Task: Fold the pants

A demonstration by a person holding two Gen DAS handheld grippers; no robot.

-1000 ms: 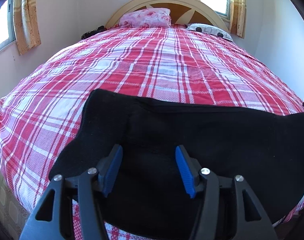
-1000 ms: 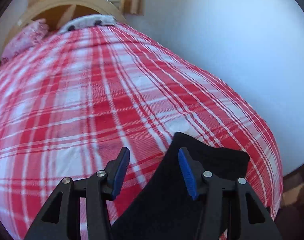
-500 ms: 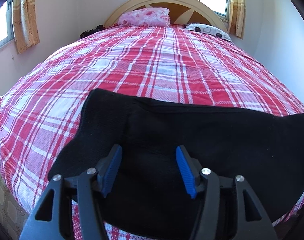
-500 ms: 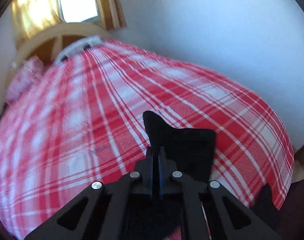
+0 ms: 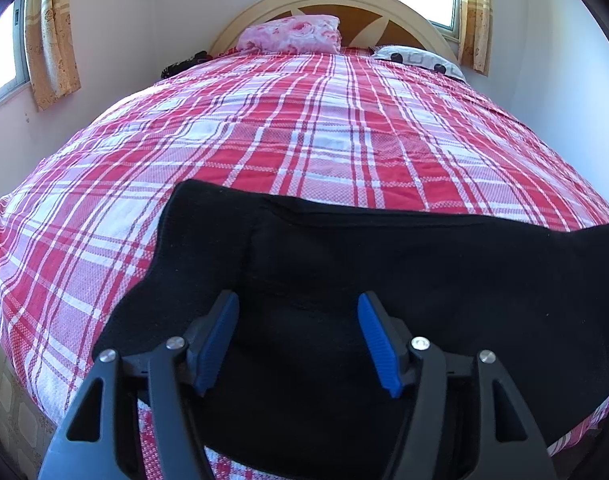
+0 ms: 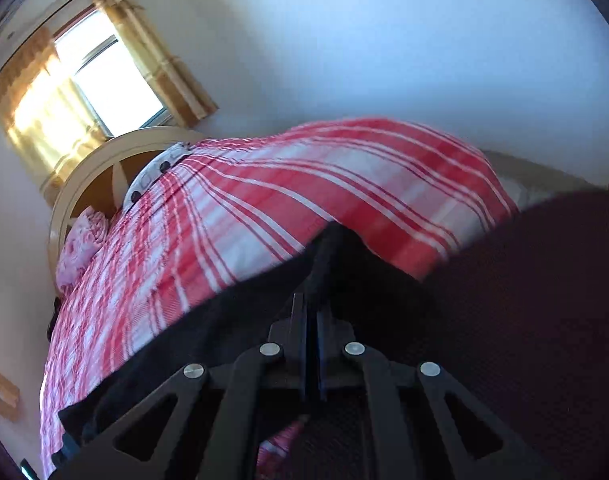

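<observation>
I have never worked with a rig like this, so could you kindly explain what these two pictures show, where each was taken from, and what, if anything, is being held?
There is no robot here: a person holds a two-finger gripper in each hand, and a fisheye camera on each looks forward along its fingers, which bends the room's edges.

The sharp picture comes from the left gripper. Its blue-padded jaws stand open and have just been widening, poised over black pants spread across a bed with a red plaid bedspread; no cloth is pinched.

The tilted, blurred picture comes from the right gripper. Its jaws are shut on a raised fold of the same pants.

A pink pillow lies by the headboard.
</observation>
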